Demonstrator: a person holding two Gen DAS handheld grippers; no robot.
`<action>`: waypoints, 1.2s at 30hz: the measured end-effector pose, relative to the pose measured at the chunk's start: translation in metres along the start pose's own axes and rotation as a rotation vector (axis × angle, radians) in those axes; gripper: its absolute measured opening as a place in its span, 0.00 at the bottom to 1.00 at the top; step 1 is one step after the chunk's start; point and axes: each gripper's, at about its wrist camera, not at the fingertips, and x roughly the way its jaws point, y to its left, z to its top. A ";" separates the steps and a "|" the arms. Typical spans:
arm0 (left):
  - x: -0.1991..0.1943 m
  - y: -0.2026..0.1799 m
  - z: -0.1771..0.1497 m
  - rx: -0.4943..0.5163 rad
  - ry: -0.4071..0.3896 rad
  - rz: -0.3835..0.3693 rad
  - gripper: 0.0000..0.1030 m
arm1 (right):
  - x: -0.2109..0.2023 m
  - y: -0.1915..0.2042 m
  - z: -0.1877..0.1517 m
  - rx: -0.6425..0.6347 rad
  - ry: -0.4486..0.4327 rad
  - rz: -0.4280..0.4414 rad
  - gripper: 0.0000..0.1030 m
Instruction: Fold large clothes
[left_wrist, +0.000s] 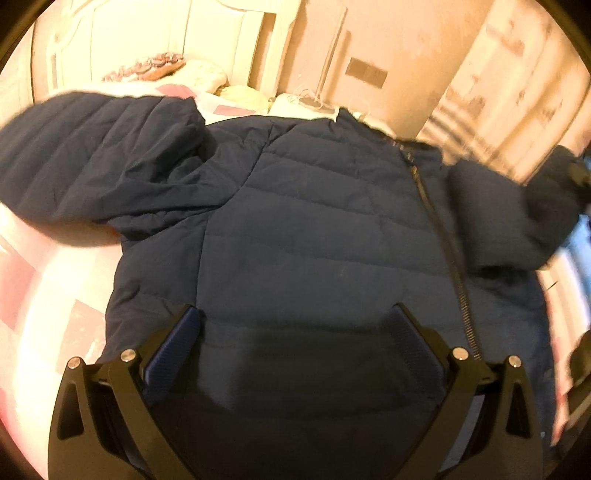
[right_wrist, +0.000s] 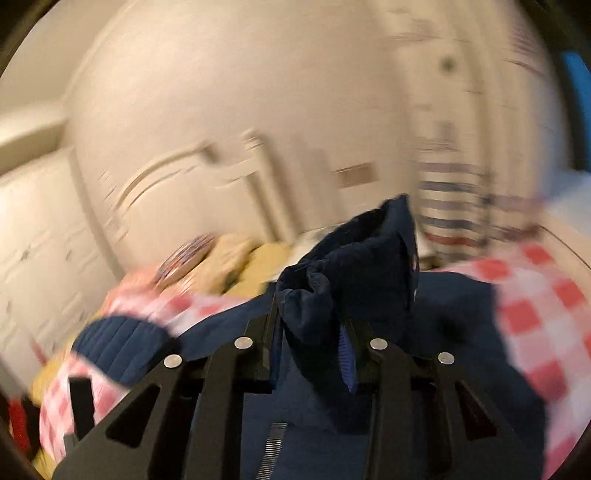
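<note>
Bedroom with cream walls; navy jacket (left_wrist: 314, 221) spread on checked bed (left_wrist: 44, 314), headboard (left_wrist: 122, 40) at eleven o'clock. Left gripper (left_wrist: 295, 332) released; right gripper (right_wrist: 314, 332) clenching sleeve cuff (right_wrist: 354, 266).

Navy quilted puffer jacket (left_wrist: 314, 229) front-up on the bed, zipped, one sleeve cuff (right_wrist: 354, 266) lifted.

No text, label, brand or number can be read in either view.
</note>
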 end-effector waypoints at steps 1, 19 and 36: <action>-0.001 0.002 0.000 -0.011 -0.005 -0.013 0.98 | 0.016 0.024 -0.004 -0.053 0.034 0.036 0.35; -0.001 0.003 -0.001 -0.033 -0.024 -0.046 0.98 | 0.004 -0.016 -0.018 -0.097 0.168 -0.048 0.91; 0.018 0.031 0.061 -0.225 0.006 -0.003 0.97 | -0.011 -0.169 -0.069 0.265 0.185 -0.216 0.76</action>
